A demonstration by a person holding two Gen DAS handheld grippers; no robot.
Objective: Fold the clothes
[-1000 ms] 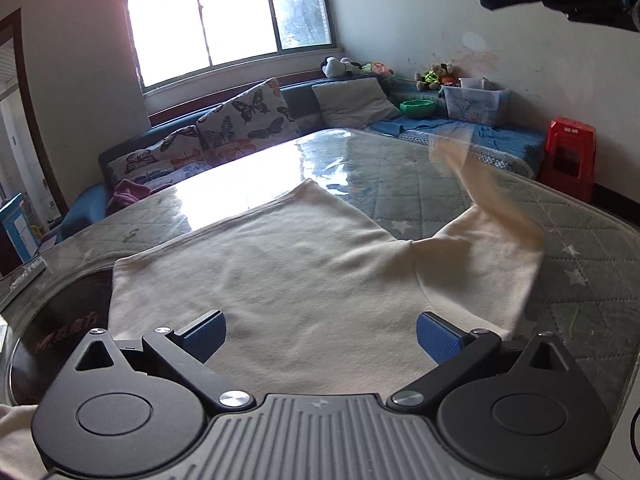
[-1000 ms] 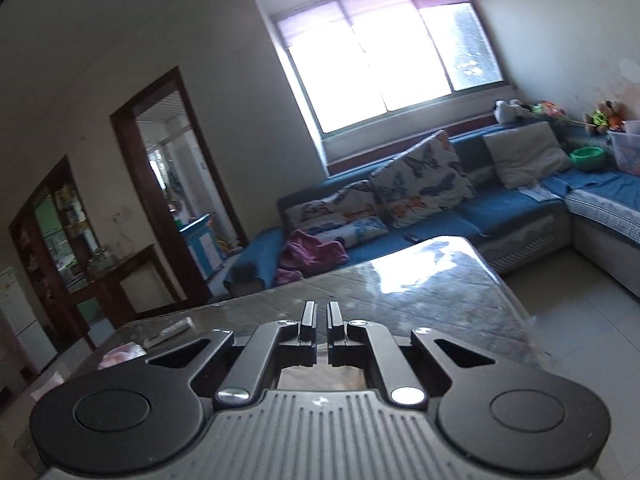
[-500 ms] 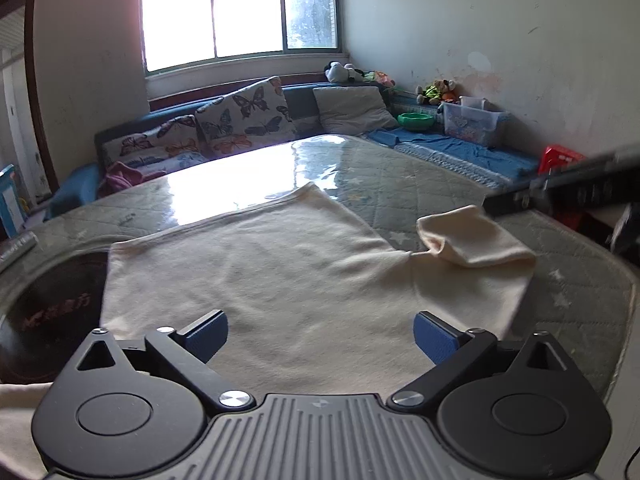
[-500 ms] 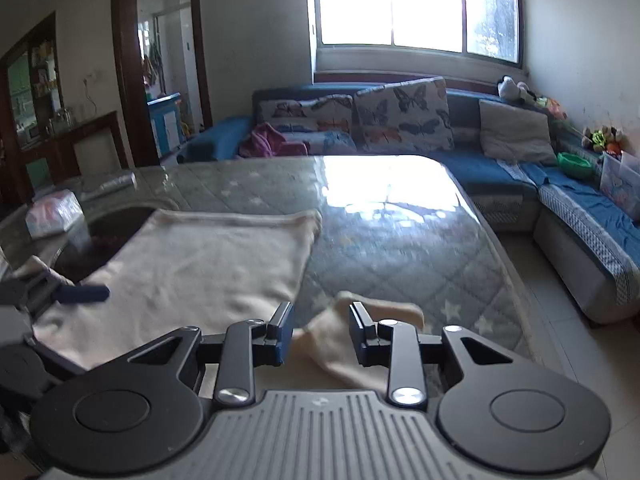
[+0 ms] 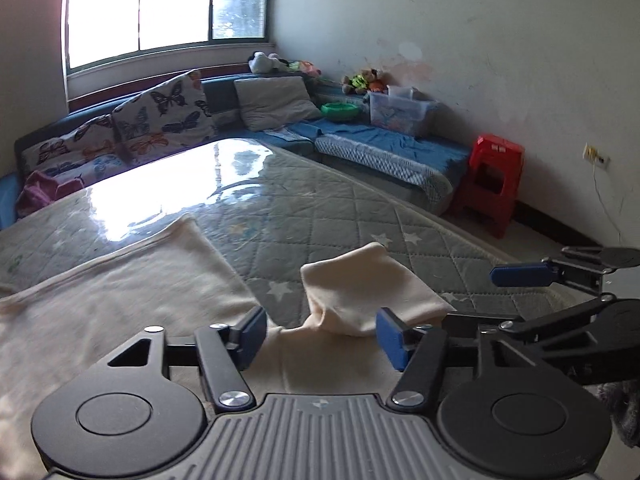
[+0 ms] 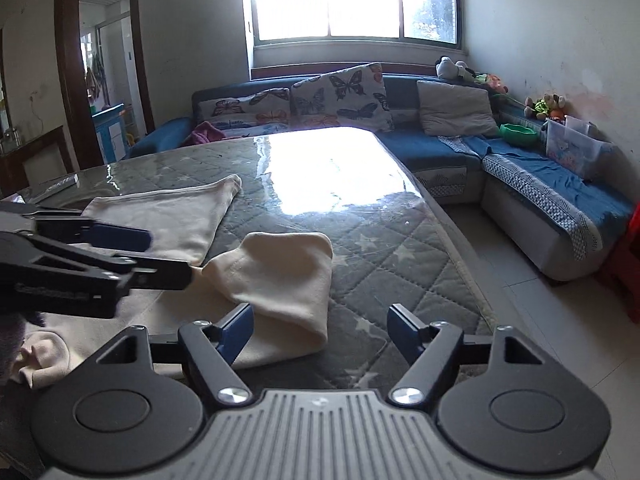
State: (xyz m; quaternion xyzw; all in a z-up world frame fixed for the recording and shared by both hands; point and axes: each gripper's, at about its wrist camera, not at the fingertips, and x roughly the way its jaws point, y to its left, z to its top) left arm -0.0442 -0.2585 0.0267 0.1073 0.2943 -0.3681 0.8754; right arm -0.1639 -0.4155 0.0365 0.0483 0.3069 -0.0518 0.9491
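Observation:
A cream garment (image 5: 120, 304) lies spread flat on the quilted table (image 5: 320, 216). Its sleeve (image 5: 368, 292) lies folded back on itself at the right; it also shows in the right wrist view (image 6: 284, 276). My left gripper (image 5: 320, 336) is open and empty, low over the place where sleeve meets body. My right gripper (image 6: 320, 330) is open and empty just in front of the folded sleeve, at the table's right edge. Each gripper appears in the other's view: the right one (image 5: 560, 280), the left one (image 6: 80, 248).
A blue corner sofa (image 6: 440, 144) with butterfly cushions (image 6: 340, 96) runs behind and to the right of the table. A red plastic stool (image 5: 492, 184) stands on the floor to the right. The table's far half (image 6: 340, 168) is glossy and bare. A doorway (image 6: 108, 80) is at the left.
The right gripper came down from high above, let the sleeve go and opened wide; the sleeve now rests folded on the table. The left gripper shifted right toward the sleeve.

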